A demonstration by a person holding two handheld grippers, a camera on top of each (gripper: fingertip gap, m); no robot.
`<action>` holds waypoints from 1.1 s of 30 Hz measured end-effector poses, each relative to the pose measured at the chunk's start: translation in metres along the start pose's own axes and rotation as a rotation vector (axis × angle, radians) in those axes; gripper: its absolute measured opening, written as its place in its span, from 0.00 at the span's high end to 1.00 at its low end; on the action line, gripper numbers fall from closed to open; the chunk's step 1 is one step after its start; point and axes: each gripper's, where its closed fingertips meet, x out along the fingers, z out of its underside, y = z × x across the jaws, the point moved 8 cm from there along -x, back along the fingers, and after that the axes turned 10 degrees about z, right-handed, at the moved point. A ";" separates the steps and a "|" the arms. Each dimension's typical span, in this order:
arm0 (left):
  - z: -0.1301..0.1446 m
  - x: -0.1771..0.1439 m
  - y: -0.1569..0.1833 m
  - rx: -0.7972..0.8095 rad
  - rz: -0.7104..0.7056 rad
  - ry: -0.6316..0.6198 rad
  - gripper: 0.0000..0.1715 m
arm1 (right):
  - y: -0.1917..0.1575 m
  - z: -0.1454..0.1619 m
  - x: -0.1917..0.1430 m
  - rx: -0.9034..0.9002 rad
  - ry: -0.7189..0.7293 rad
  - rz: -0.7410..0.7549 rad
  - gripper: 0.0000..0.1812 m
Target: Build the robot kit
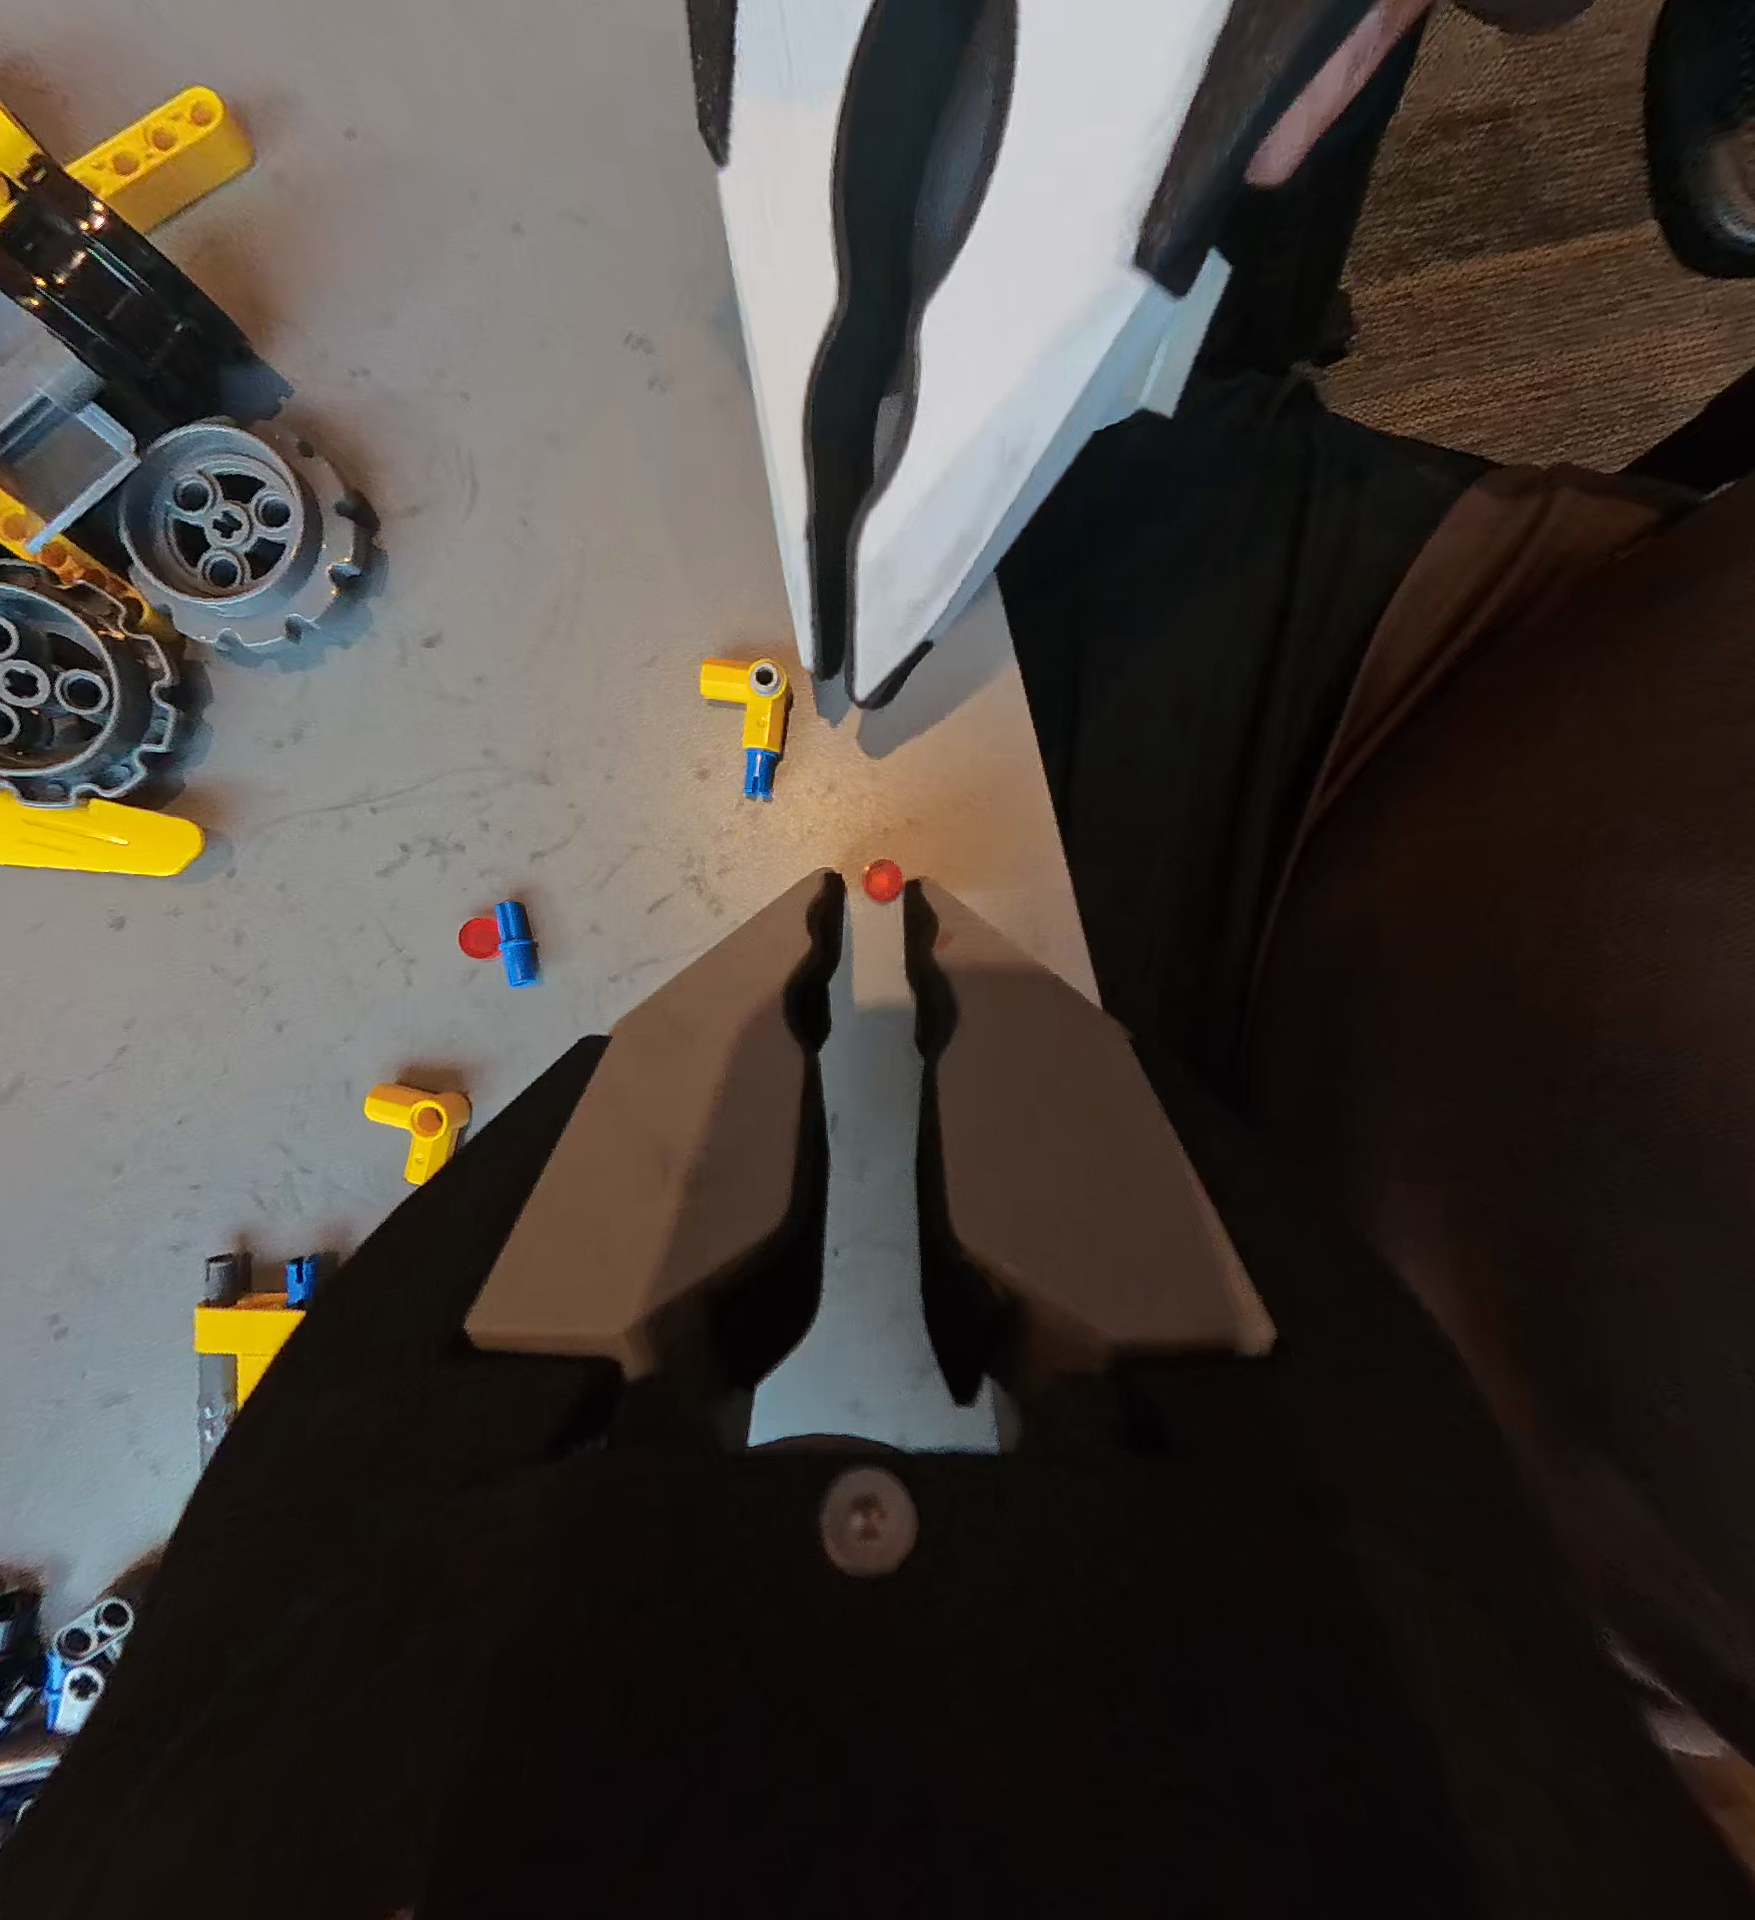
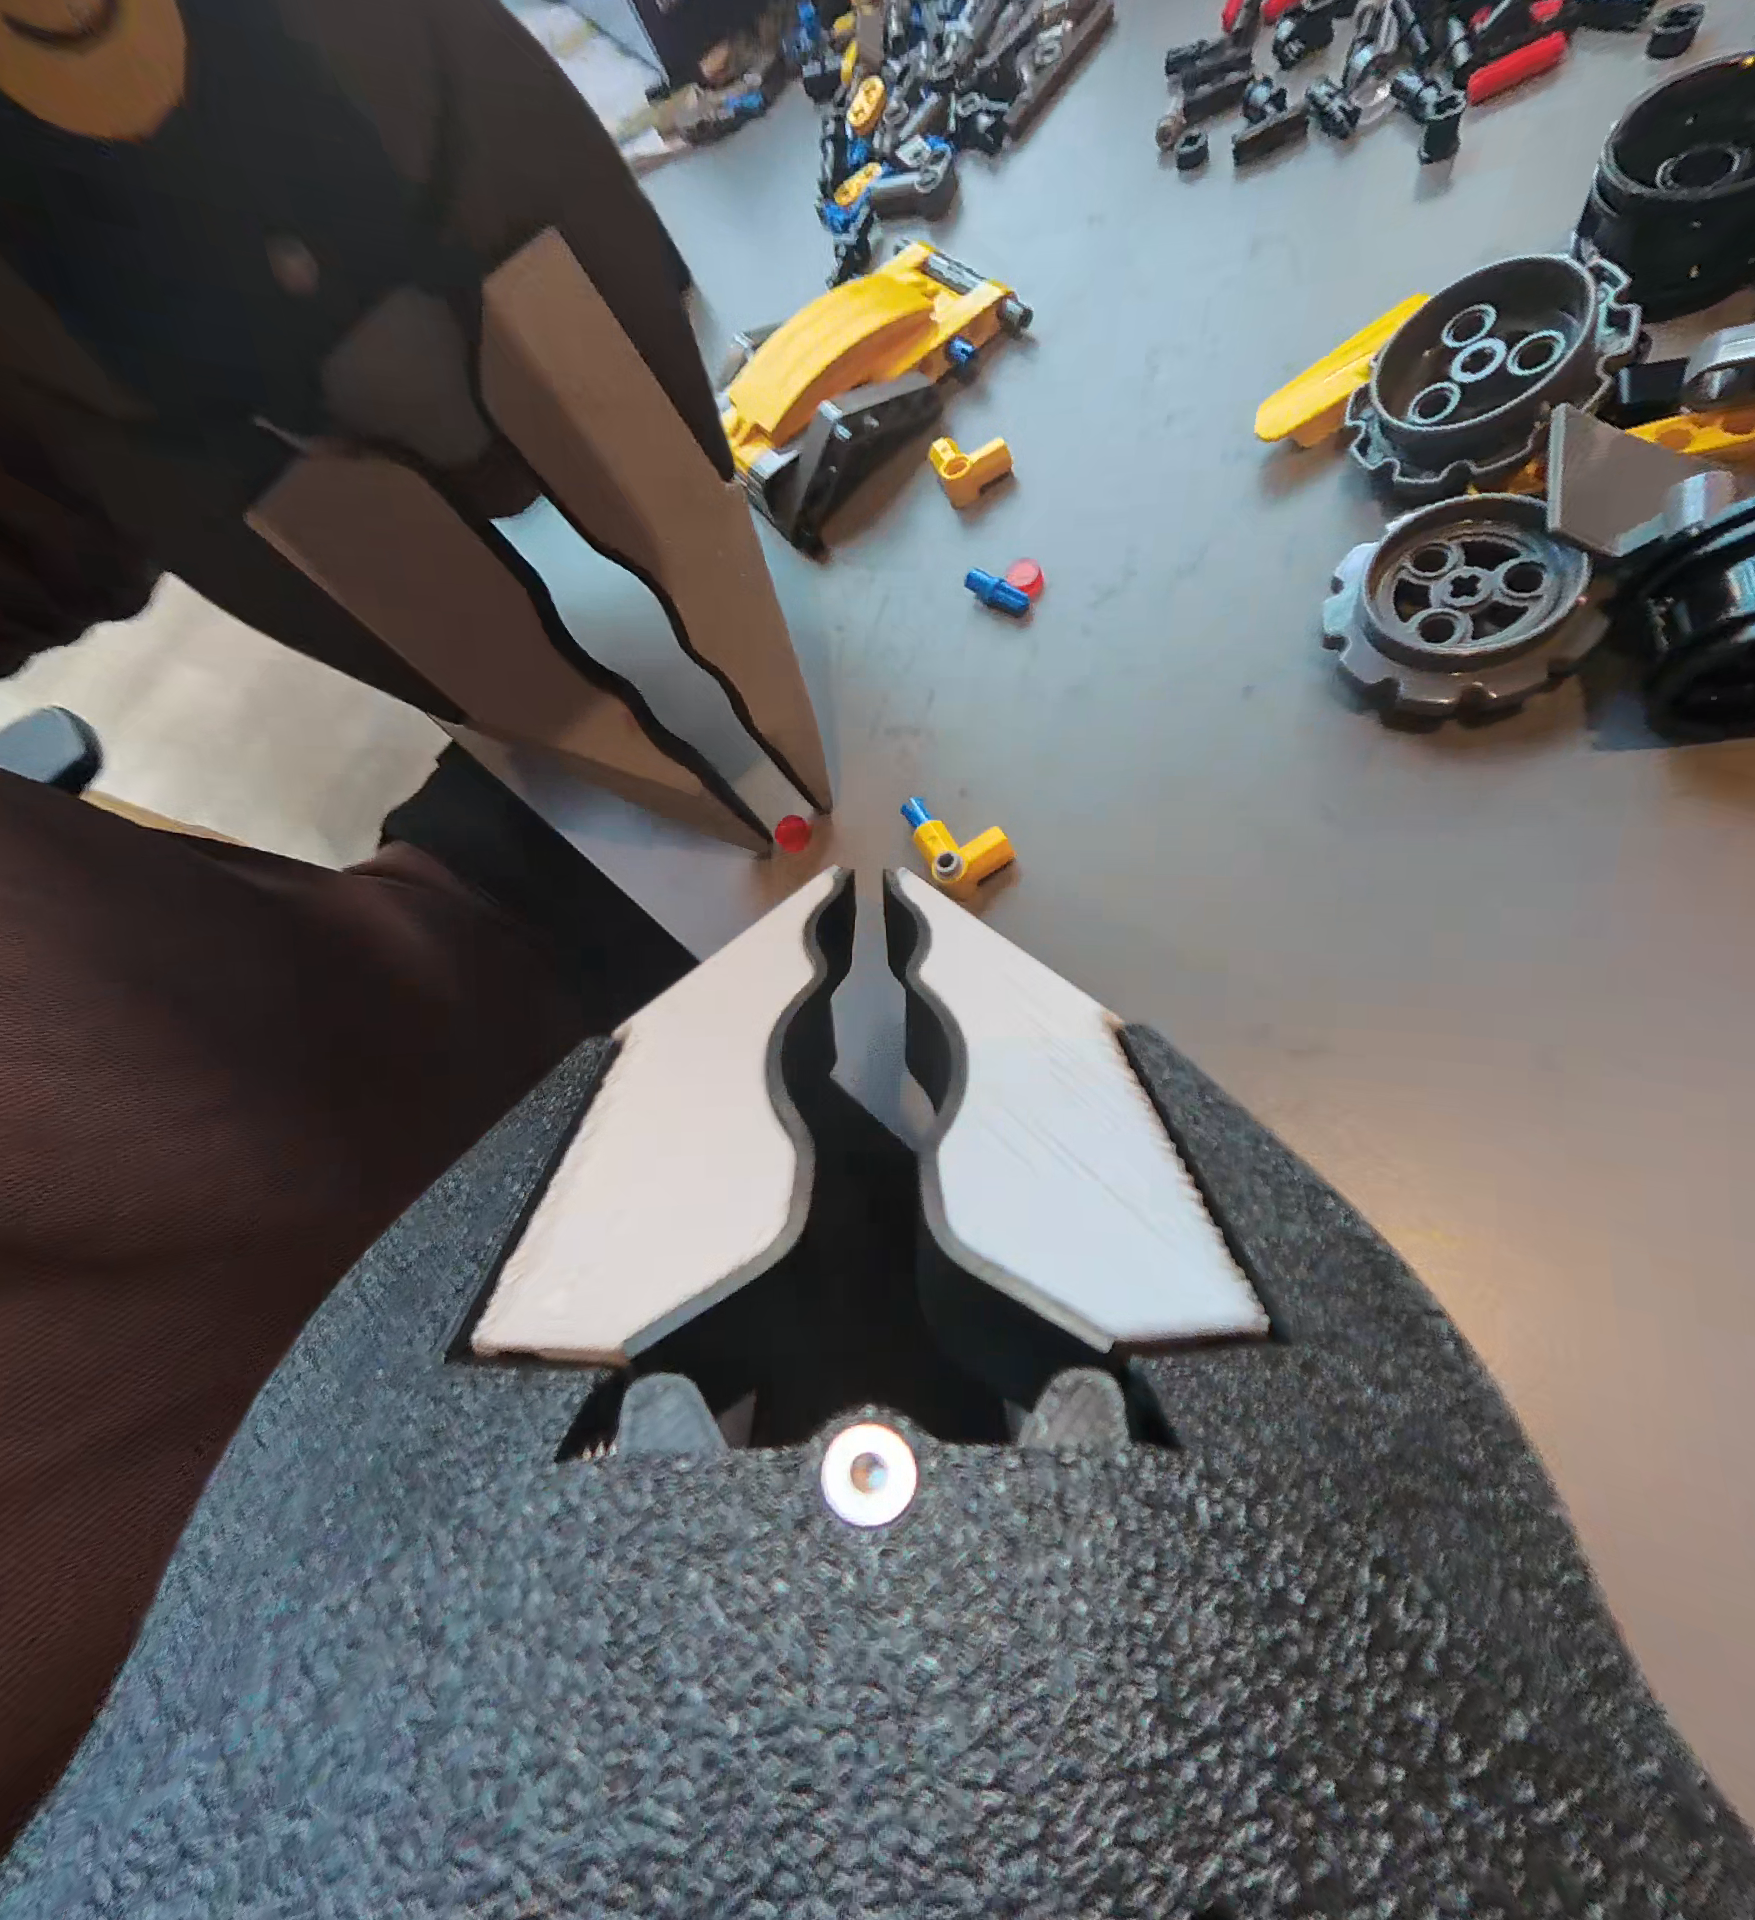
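The jaws of the left gripper stand a little apart, with a small red round stud lying on the grey table right at the gap between the tips, at the centre of the left wrist view; in the right wrist view the same stud sits between the two brown tips, and I cannot tell if they already touch it. The jaws of the right gripper are nearly together, with only a thin slit between the white fingers, and they hold nothing. Just beside its tips, a little right of the centre in the right wrist view, lies a yellow angle connector with a blue pin. Further off, in the left half of the left wrist view, lie a second red stud beside a blue pin, another yellow connector, and two grey toothed wheels at the upper left. The left gripper seems placed around the stud, not yet closed on it.
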 end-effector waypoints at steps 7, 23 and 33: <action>0.001 0.000 0.003 0.013 -0.015 -0.008 0.92 | -0.006 -0.003 0.003 -0.038 0.008 0.008 0.95; 0.029 -0.012 0.017 -0.072 -0.069 0.086 0.92 | -0.030 -0.003 0.025 -0.408 -0.043 0.075 0.93; 0.030 -0.013 0.014 -0.067 -0.070 0.096 0.92 | -0.032 -0.004 0.028 -0.407 -0.049 0.059 0.96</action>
